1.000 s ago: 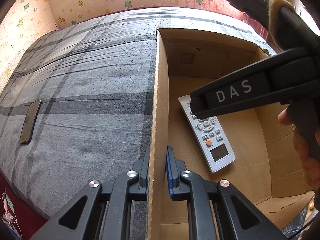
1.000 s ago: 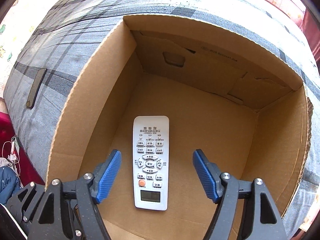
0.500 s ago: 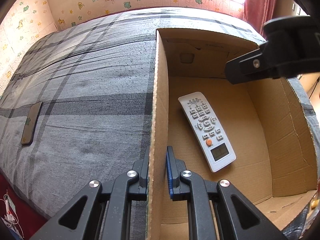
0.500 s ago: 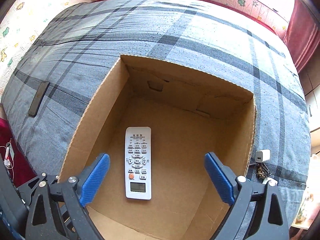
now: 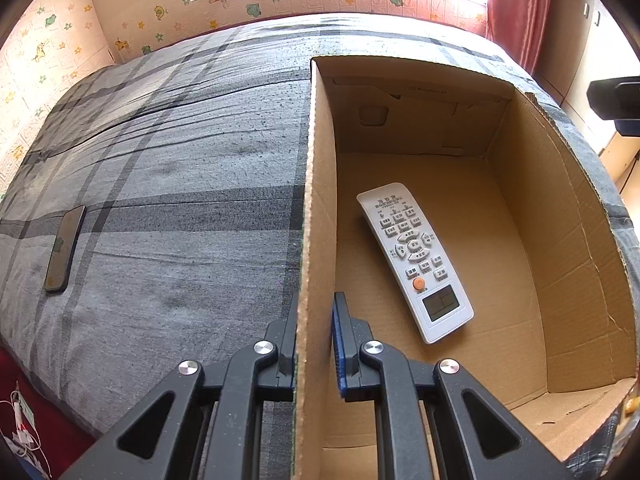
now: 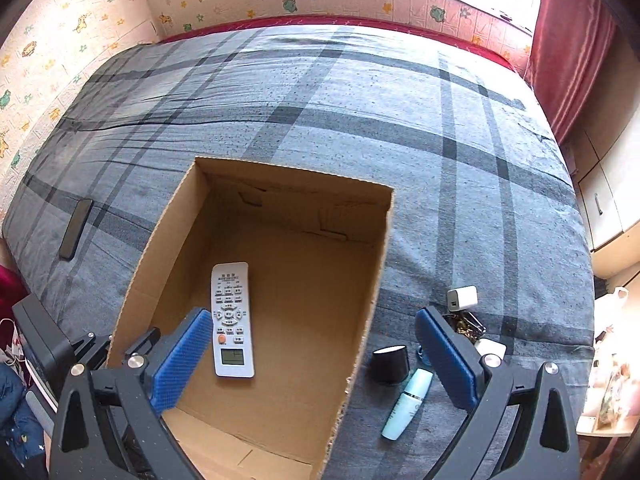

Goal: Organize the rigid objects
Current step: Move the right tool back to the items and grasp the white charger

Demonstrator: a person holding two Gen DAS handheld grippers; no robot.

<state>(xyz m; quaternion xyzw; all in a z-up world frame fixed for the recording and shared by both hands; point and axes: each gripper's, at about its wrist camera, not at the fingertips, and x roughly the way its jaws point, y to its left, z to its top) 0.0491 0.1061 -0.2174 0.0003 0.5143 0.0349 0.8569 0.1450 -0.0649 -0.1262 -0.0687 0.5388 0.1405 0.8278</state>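
An open cardboard box (image 6: pixel 372 264) stands on the grey plaid bed. A white remote (image 6: pixel 232 320) lies face up on its floor; it also shows in the left wrist view (image 5: pixel 416 260). My left gripper (image 5: pixel 316 344) is shut on the box's left wall (image 5: pixel 318 208). My right gripper (image 6: pixel 316 364) is open and empty, high above the box's near right part. To the right of the box lie a light-blue tube (image 6: pixel 406 404), a black round object (image 6: pixel 390 364), a white charger (image 6: pixel 462 298) and some keys (image 6: pixel 466 326).
A dark phone (image 5: pixel 64 248) lies on the bed (image 5: pixel 180 160) far left of the box; it also shows in the right wrist view (image 6: pixel 75 229). A red curtain (image 6: pixel 572 40) and a white cabinet (image 6: pixel 608 200) stand at the right. The papered wall runs behind.
My right gripper has risen up out of the box and back, empty, leaving the remote on the box floor. My left gripper has stayed clamped on the wall.
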